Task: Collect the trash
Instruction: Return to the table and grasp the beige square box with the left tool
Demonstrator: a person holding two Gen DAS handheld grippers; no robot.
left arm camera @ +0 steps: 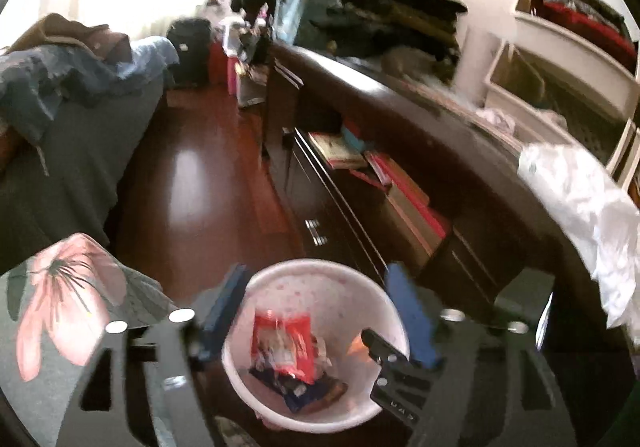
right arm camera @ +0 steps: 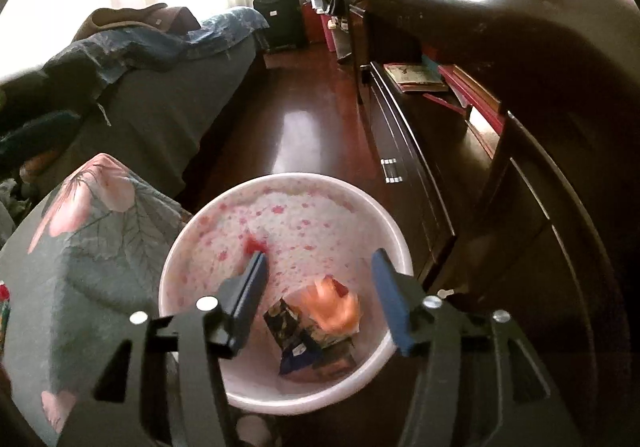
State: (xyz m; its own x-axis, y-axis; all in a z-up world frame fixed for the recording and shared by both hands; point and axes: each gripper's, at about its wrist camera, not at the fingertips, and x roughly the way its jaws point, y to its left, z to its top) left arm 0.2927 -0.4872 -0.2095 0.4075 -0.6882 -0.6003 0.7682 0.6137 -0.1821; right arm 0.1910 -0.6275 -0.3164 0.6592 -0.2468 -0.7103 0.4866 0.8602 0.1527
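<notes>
A white trash bin with pink flecks [left arm camera: 280, 283] stands on the dark red floor beside the dresser; it also shows in the right wrist view [right arm camera: 304, 215]. Inside lie a red-and-white wrapper [left arm camera: 282, 343], dark wrappers [right arm camera: 304, 331] and an orange crumpled piece [right arm camera: 334, 309]. My left gripper [left arm camera: 320, 299] is open above the bin, empty. My right gripper [right arm camera: 320, 279] is open over the bin's mouth, empty; its black tip [left arm camera: 384, 347] shows in the left wrist view. A crumpled white plastic bag [left arm camera: 580, 215] lies on the dresser top at the right.
A dark wooden dresser [right arm camera: 520, 47] with an open shelf of books [left arm camera: 400, 187] runs along the right. A bed with grey floral bedding [right arm camera: 88, 247] is at the left. A black suitcase [right arm camera: 280, 15] stands at the far end. A white shelf unit [left arm camera: 560, 59] is on the dresser.
</notes>
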